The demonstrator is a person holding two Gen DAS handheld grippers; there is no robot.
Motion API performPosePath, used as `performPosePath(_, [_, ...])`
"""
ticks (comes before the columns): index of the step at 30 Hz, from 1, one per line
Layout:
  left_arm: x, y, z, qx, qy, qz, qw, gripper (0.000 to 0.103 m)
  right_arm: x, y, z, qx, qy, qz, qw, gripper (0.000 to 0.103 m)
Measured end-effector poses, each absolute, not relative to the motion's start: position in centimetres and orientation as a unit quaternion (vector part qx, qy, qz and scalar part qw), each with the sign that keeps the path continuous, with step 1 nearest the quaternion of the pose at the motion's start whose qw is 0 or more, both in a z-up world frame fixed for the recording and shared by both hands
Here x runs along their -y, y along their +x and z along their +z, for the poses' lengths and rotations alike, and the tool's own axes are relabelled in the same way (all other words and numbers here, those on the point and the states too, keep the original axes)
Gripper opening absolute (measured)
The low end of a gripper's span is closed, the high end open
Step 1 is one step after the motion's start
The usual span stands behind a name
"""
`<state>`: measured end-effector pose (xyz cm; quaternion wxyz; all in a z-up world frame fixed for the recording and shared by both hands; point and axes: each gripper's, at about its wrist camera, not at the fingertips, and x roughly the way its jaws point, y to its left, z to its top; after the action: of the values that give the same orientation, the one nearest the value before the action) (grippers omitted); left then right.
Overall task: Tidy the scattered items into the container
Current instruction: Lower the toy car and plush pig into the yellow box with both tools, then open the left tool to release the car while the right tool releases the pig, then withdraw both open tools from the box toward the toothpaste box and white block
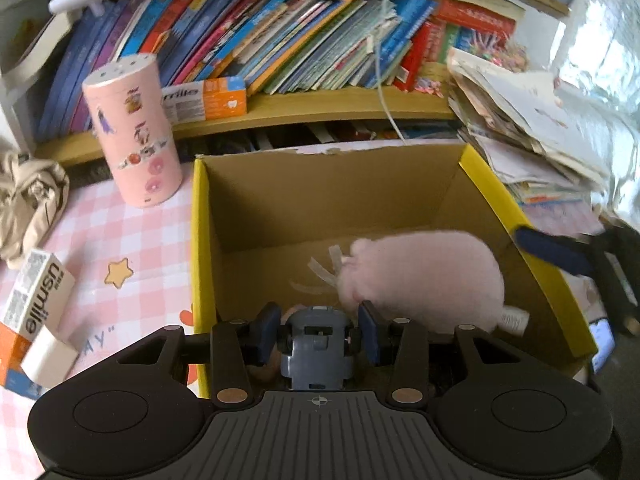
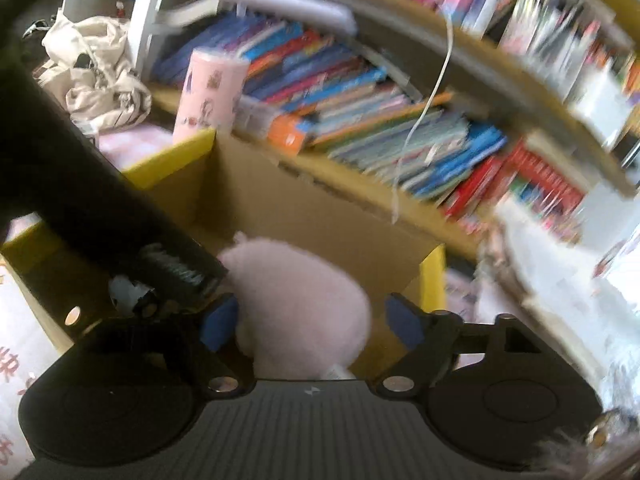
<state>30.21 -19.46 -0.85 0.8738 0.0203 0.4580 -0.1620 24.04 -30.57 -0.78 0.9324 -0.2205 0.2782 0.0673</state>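
An open cardboard box with yellow rims (image 1: pixel 202 240) stands on the pink checked table. A pink plush toy (image 1: pixel 424 276) lies inside it and also shows in the right wrist view (image 2: pixel 300 312). My left gripper (image 1: pixel 318 334) is shut on a small grey-blue toy vehicle (image 1: pixel 316 344) at the box's near edge. My right gripper (image 2: pixel 310 320) is open, its blue pads either side of the plush, over the box (image 2: pixel 434 276). One right fingertip (image 1: pixel 552 250) shows at the box's right rim in the left wrist view.
A pink sticker-covered cylinder (image 1: pixel 136 132) stands left of the box. A white-orange usmile carton (image 1: pixel 36 320) lies on the table at left; another (image 1: pixel 208 100) sits on the bookshelf. Beige cloth (image 1: pixel 28 196) lies far left. Stacked papers (image 1: pixel 532 128) lie on the right.
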Motion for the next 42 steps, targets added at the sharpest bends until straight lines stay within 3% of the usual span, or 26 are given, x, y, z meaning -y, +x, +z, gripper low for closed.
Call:
performPosePath(9, [19.2,28.4,-0.1,-0.414,0.045,-0.162,0.895,0.077,30.8,21.0,0.5,-0.252,-0.183,0.008,0.950,0.086])
performPosePath(16, [18.0,25.8,2.0,-0.362,0.053,-0.168,0.915,0.088,29.9,19.5,1.2,-0.252,-0.170,0.012,0.953,0.086])
performPosePath(33, [15.2,20.1,5.6,-0.253,0.019,-0.102,0.962,0.102,30.1,17.7,4.1,-0.222,-0.147,0.089,0.960,0.086])
performPosePath(42, [12.0,17.2,4.2,-0.287,-0.026,0.008,0.957,0.103,32.8,17.4,3.9,-0.247,-0.028,0.114,0.962,0.088])
